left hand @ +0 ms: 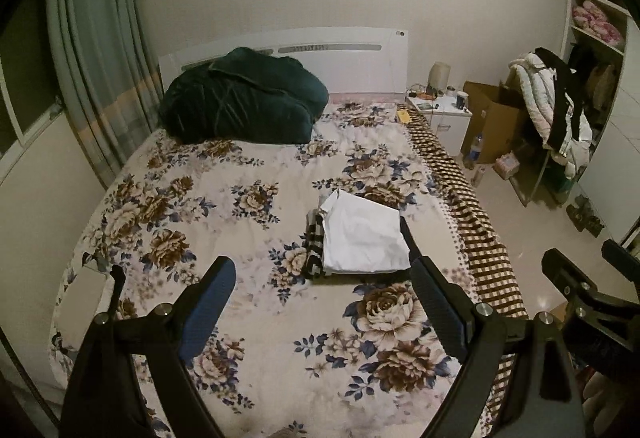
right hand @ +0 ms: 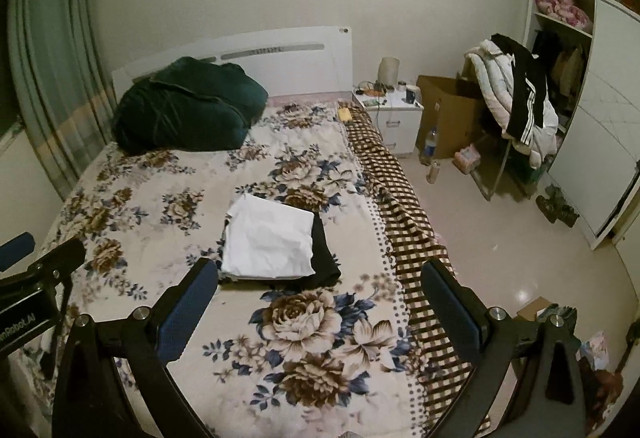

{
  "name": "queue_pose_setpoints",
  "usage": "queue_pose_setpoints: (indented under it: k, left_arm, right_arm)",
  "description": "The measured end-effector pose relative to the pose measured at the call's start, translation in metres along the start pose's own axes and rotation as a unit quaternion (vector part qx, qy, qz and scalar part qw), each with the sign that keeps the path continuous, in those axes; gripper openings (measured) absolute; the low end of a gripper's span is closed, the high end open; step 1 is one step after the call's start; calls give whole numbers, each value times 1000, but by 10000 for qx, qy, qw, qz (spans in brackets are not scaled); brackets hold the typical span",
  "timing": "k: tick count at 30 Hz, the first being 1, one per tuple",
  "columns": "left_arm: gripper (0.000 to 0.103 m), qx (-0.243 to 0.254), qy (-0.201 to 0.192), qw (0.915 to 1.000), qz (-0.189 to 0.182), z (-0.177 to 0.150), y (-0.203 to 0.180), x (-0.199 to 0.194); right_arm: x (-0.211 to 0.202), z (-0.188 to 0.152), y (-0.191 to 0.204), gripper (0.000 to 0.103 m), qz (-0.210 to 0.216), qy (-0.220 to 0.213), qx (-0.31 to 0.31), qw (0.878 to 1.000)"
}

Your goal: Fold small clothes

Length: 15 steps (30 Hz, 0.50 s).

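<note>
Left tongs (left hand: 322, 278) spread and empty, right tongs (right hand: 320, 278) likewise, above folded clothes stack (right hand: 268, 238), floral bed (right hand: 160, 206)

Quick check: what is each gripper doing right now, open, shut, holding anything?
Left gripper: open, holding nothing.
Right gripper: open, holding nothing, above the bed.

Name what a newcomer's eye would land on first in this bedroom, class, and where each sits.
A folded white garment tops a small pile of clothes mid-bed, on the floral bedspread. A dark green blanket bulks against the headboard. Both open grippers, left and right, hang above, holding nothing.
</note>
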<state>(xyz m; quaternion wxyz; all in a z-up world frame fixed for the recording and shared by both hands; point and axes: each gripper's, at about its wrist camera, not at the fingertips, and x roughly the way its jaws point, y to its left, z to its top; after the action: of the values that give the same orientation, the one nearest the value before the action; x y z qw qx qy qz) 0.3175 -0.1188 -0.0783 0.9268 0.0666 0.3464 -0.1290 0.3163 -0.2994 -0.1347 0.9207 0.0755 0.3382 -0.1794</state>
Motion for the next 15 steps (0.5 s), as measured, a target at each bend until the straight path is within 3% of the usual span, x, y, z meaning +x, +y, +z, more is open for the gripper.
queue_pose_setpoints:
  k: [9, 12, 15]
  left_arm:
    - [90, -42, -175, 9998, -4, -7, -2, -42]
    - [103, -24, -175, 9998, 5, -10, -3, -49]
    - [103, 13, -268, 9996, 87, -13, -5, -56]
  right_arm:
    - [-81, 0, 0, 103, 88, -187, -71, 9998]
    - [-98, 3, -3, 103, 54, -249, -105, 9996]
    - [-109, 3, -4, 103, 54, -248, -126, 9996]
